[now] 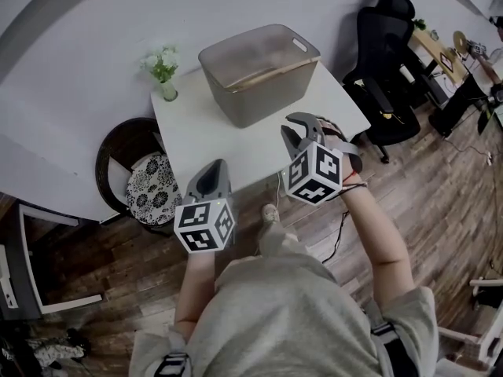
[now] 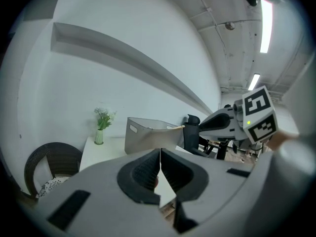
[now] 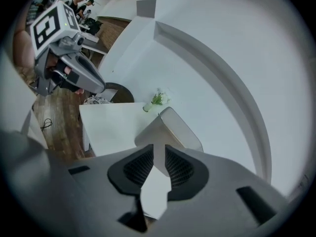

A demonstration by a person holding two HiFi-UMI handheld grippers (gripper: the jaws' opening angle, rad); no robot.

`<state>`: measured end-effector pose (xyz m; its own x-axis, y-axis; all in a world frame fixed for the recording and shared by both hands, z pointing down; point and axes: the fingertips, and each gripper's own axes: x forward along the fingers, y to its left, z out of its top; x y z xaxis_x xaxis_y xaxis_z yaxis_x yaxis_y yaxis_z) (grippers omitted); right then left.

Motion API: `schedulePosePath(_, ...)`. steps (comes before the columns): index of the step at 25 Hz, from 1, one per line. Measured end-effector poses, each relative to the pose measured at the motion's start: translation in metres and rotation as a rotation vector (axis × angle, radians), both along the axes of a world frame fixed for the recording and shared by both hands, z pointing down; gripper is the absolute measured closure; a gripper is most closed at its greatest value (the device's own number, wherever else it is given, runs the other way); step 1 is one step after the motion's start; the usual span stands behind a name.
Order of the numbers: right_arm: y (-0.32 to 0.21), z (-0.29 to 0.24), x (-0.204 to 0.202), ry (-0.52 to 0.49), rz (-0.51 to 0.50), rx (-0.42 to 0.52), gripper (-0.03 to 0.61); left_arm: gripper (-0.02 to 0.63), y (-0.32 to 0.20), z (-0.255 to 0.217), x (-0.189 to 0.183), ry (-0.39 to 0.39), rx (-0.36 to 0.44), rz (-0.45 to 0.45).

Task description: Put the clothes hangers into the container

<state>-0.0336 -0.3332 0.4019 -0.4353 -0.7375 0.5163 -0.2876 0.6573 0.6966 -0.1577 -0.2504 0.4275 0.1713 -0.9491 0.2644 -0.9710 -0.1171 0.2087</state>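
Note:
A grey plastic container point(image 1: 267, 100) stands on the far half of a small white table point(image 1: 196, 128). A wooden clothes hanger point(image 1: 271, 72) lies across its inside, and one end of the hanger point(image 2: 174, 127) peeks over the rim. My left gripper point(image 1: 214, 167) hovers at the table's near edge. Its jaws are shut with nothing between them point(image 2: 160, 154). My right gripper point(image 1: 297, 126) is over the table's near right part, just in front of the container point(image 3: 168, 130). It is open, with a narrow gap between the pads and nothing in it point(image 3: 159, 154).
A vase of white flowers point(image 1: 163, 73) stands at the table's far left corner. A round dark chair with a patterned cushion point(image 1: 149, 185) sits left of the table. A black office chair point(image 1: 381, 53) and desks are on the right, on the wooden floor.

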Motion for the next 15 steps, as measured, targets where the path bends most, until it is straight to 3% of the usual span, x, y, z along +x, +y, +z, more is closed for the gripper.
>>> schedulePosePath(5, 0.039, 0.003, 0.012, -0.088, 0.057, -0.009, 0.570, 0.604, 0.027, -0.002, 0.011, -0.001, 0.011, 0.014)
schedulePosePath(15, 0.114, 0.019, 0.029, -0.287, 0.150, -0.086, 0.575, 0.606, 0.077, -0.003, 0.034, -0.009, 0.027, 0.059)
